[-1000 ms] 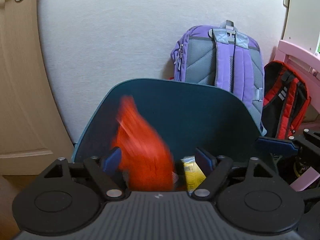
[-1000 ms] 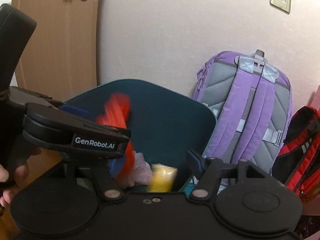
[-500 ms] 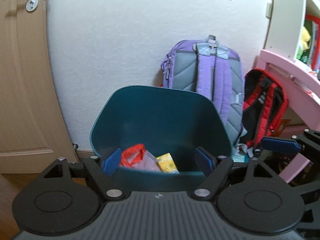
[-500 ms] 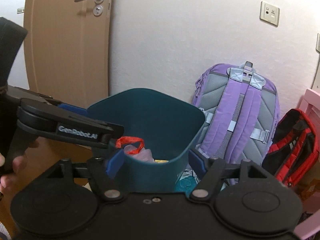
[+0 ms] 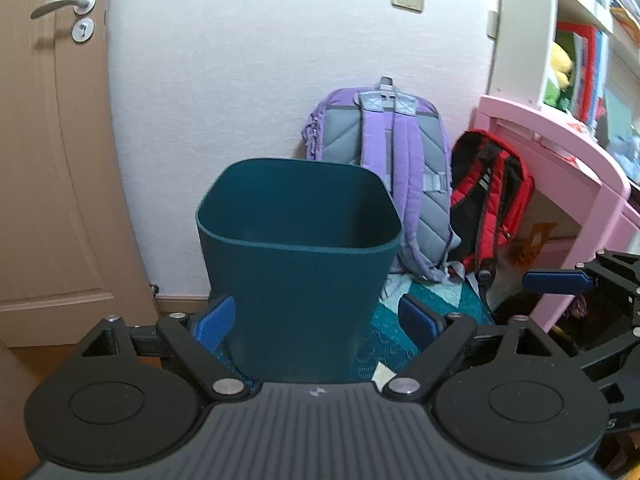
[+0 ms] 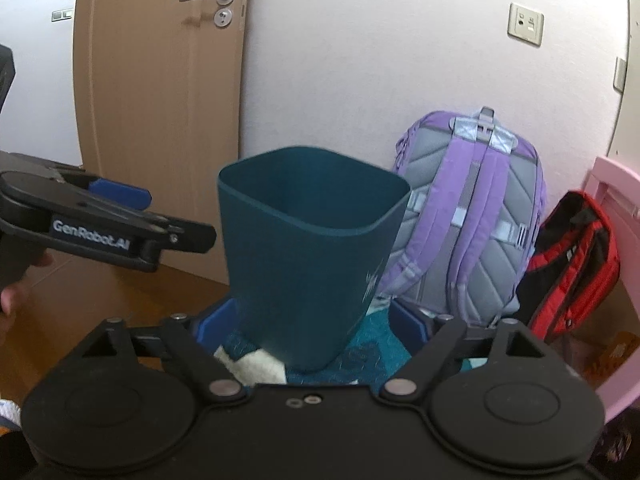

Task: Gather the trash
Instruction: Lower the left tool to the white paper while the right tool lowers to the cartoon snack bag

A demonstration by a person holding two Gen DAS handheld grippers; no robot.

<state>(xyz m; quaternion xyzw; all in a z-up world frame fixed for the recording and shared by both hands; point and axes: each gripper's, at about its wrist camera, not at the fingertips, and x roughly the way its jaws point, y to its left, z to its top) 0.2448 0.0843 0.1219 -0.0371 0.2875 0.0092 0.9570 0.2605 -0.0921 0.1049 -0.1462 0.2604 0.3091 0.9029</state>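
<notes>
A: Both sets of fingers are parting as we speak. The left gripper point(image 5: 316, 318) has blue pads point(image 5: 212, 317) wide either side of the bin point(image 5: 298, 256), touching nothing. The right gripper point(image 6: 314, 322) is likewise empty, jaws opening.

B: And the bin?

A: Upright on the teal mat point(image 5: 432, 300), near the wall, door point(image 6: 160, 120) to its left, purple bag point(image 6: 476, 216) just beside it on the right. Its inside is hidden from here, so no trash shows.

B: What could spoil this?

A: I'd say a careless swing. The bin is tall and likely light, so a finger clipping its rim could tip it and spill everything. The two grippers sit near each other and could knock together.
</notes>
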